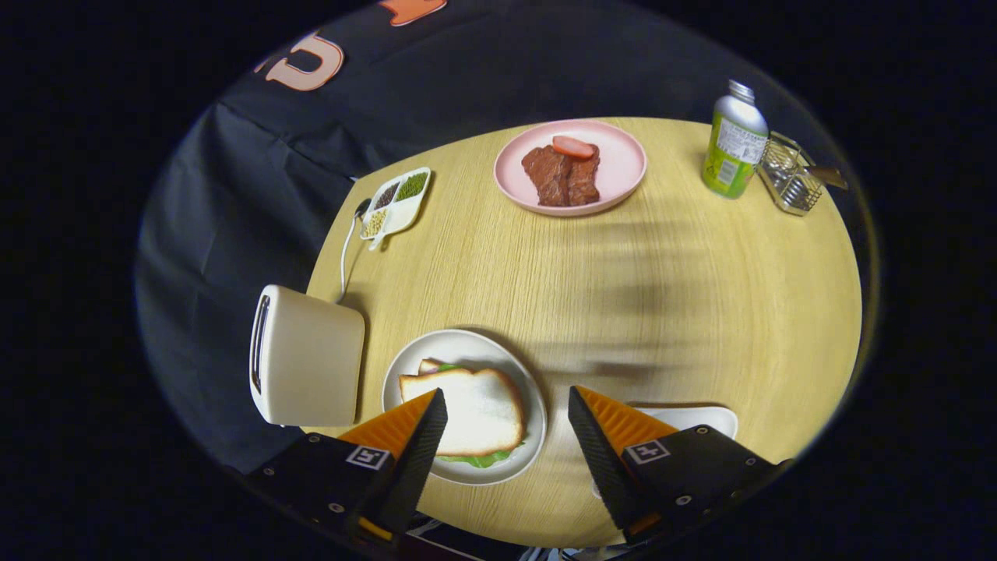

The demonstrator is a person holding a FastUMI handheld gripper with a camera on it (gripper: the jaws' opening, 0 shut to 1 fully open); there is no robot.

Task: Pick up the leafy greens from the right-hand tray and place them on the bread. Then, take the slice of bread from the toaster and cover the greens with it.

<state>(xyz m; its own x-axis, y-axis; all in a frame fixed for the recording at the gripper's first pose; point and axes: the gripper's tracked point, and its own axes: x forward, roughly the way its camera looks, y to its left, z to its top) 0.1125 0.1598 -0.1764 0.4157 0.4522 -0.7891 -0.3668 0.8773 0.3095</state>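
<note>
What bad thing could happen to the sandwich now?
The top bread slice sits a bit crooked over the greens, so a bump from the open gripper nearby might slide it off. The white plate stands close to the toaster and near the table edge, so a careless nudge could push it toward either.

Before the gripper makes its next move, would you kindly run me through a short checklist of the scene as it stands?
1. Top bread slice covers the greens on the white plate: ok, green edge peeking out.
2. Gripper open, holding nothing: ok.
3. Fingers clear of the sandwich: cannot tell, one overlaps it in view.
4. Toaster slot emptied: cannot tell.
5. Right-hand tray emptied: cannot tell, mostly hidden.
6. Pink plate and bottle well beyond the fingers: ok.
</note>
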